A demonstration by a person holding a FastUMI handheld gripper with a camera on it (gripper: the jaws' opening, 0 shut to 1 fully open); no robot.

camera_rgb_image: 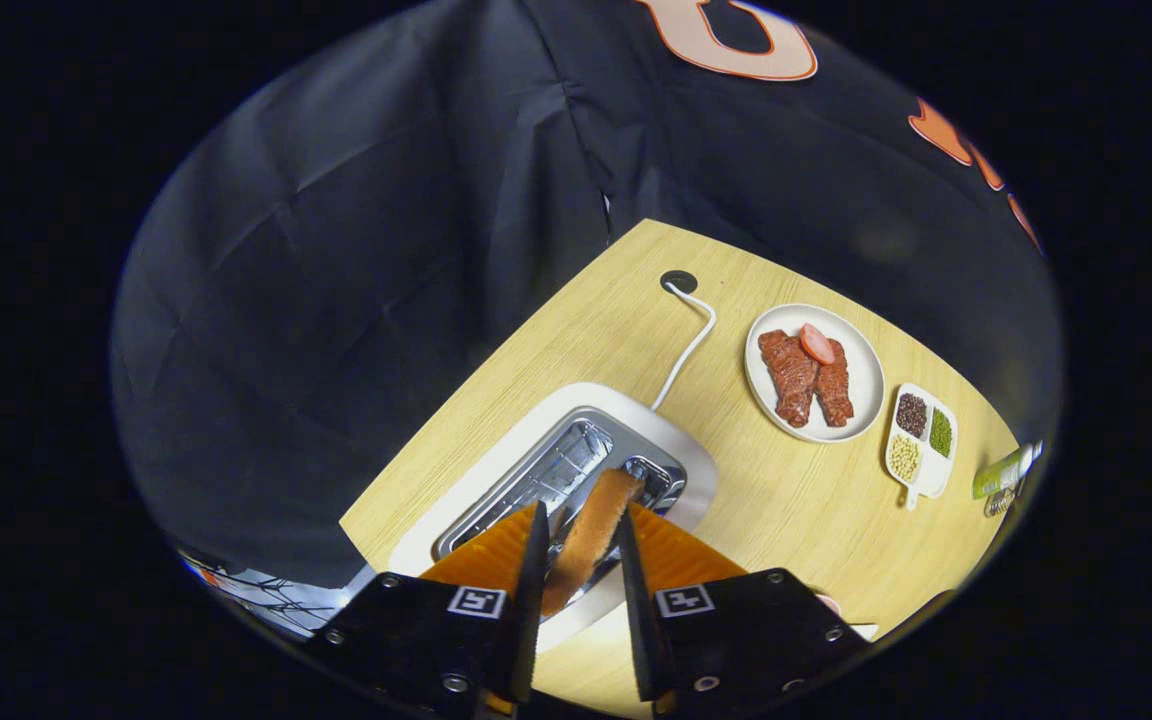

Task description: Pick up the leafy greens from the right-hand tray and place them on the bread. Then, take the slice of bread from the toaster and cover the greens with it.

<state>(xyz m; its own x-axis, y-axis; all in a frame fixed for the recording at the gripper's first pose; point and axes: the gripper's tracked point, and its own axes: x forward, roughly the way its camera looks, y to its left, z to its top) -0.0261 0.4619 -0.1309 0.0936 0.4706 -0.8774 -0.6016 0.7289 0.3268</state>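
A browned slice of bread (591, 535) stands on edge in the right slot of the white toaster (696, 470), its crust rising toward me. My gripper (583, 513) hangs right above the toaster, open, one finger on each side of the slice. The right finger sits close against the crust. A narrow gap of toaster metal shows between the slice and the left finger. The left slot (536, 480) holds nothing.
Beyond the toaster on the wooden table (786, 520) stand a white plate (861, 395) with meat strips and a sausage slice, and a small divided dish (921, 440) of beans. The toaster's white cord (691, 345) runs to a hole in the table. A green-labelled bottle (1006, 472) lies at the far right.
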